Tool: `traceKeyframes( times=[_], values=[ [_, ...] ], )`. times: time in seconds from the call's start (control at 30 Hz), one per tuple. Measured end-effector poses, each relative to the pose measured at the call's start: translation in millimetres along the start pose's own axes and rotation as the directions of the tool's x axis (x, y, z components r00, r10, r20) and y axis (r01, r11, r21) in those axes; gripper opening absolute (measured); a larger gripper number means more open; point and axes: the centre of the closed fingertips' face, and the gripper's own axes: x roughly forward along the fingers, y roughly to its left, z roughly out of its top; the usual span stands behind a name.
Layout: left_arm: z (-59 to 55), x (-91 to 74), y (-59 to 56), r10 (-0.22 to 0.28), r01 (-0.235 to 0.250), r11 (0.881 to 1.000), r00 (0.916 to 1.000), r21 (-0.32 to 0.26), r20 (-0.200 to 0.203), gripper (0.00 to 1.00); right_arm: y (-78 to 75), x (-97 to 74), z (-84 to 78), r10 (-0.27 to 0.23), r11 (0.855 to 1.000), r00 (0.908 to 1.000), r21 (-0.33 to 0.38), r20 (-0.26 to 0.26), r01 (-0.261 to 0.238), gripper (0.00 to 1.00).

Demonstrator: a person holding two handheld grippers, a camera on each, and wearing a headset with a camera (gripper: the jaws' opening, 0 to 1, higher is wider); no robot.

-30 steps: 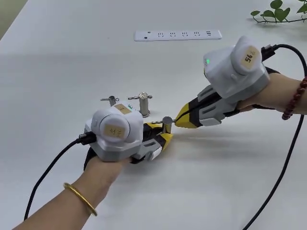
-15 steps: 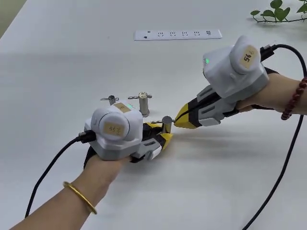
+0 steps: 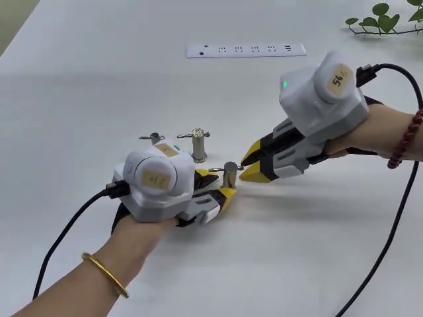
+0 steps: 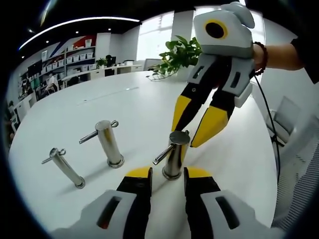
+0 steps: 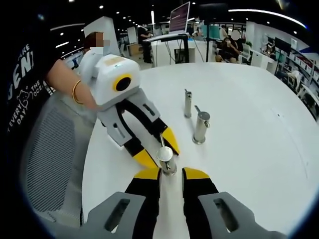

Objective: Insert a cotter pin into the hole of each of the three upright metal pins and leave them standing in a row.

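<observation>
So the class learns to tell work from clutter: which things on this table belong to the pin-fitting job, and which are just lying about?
Job in hand: near pin, middle pin, far pin, cotter pins, left gripper, right gripper.
Lying about: power strip, plant.

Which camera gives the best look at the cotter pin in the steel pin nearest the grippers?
The left gripper view: the thin silver cotter pin juts sideways from the short upright steel pin, large and unobstructed. The head view shows it as a tiny sliver; the right gripper view, a thin line beyond the pin's head.
</observation>
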Motion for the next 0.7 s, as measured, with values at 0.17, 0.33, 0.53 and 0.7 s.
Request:
traceKeyframes(
  times=[0.17,0.33,0.53,0.7],
  values=[
    [2.7,-8.1,1.8,0.008,-0.008,1.0,0.9999,0.005,0.012,0.29,1.3,0.9,6.3,-0.003,1.0,0.9999,0.009,0.016,0.003,0.16],
    [5.8,-15.2,4.9,0.023,-0.023,1.0,0.9996,0.008,0.019,0.34,2.3,2.4,12.5,-0.006,1.0,0.9997,0.009,0.025,0.006,0.2],
    [9.4,-25.0,6.0,0.036,-0.036,0.999,0.9987,-0.018,0.036,0.44,4.6,7.9,19.5,-0.006,1.0,0.9993,0.011,0.037,0.006,0.2],
    [13.7,-34.9,6.3,0.044,-0.044,0.999,0.9977,-0.016,0.051,0.46,5.7,12.8,18.6,-0.009,0.999,0.9994,0.039,0.034,0.008,0.19]
  ],
)
